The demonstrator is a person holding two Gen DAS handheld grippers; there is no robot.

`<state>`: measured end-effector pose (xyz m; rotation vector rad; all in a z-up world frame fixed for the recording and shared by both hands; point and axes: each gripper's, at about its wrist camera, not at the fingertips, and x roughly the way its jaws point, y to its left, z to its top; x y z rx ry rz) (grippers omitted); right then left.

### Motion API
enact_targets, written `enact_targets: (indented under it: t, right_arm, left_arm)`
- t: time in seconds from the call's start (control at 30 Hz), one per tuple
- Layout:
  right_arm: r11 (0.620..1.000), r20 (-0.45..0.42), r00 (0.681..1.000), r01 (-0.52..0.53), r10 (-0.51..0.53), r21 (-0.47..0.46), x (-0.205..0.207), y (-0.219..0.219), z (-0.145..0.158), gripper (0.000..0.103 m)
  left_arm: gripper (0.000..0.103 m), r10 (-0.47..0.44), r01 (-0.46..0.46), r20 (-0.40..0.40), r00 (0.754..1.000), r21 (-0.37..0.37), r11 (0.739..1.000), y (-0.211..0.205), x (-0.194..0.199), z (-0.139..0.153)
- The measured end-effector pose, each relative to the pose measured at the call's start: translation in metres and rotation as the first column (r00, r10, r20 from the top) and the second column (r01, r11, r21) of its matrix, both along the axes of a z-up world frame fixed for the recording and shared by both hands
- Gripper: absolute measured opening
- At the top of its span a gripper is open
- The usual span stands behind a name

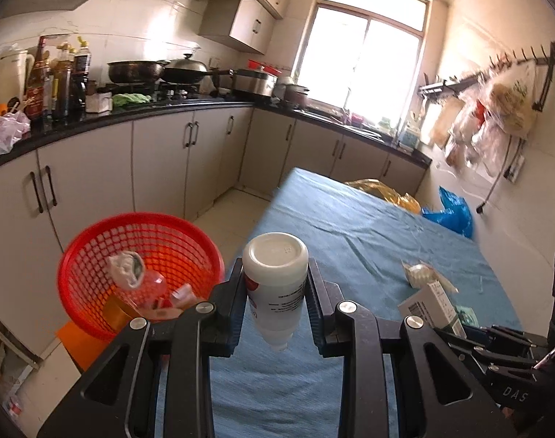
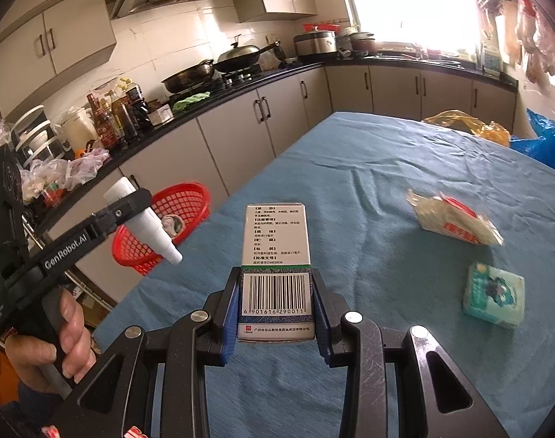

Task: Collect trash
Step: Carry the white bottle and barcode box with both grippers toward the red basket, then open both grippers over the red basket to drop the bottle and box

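Left gripper angled down over the table edge, jaws clamped on a white plastic bottle — base forward, nozzle hanging. Right gripper likewise tilted, pinching a glossy white carton with barcode — raised above wrinkled blue cloth. Red mesh basket on the floor beside the table, part-filled.

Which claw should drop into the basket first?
Left. Its claw, shut on the bottle, is right beside the red basket at the table's edge. The right claw, holding the box, sits farther over the table.
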<state>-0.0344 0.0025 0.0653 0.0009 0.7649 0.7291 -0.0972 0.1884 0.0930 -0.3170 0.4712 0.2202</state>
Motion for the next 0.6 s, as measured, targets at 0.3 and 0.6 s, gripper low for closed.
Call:
enact_targets:
  t: [0.3, 0.6]
  right_arm:
    - [0.997, -0.005, 0.997, -0.078, 0.078, 0.013, 0.009, 0.050, 0.018, 0.037]
    - [0.989, -0.042, 0.988, -0.149, 0.149, 0.011, 0.028, 0.113, 0.019, 0.037]
  left_arm:
    - [0.029, 0.112, -0.112, 0.014, 0.994, 0.011, 0.994, 0.059, -0.011, 0.013]
    - [0.029, 0.176, -0.176, -0.023, 0.984, -0.024, 0.984, 0.112, -0.008, 0.002]
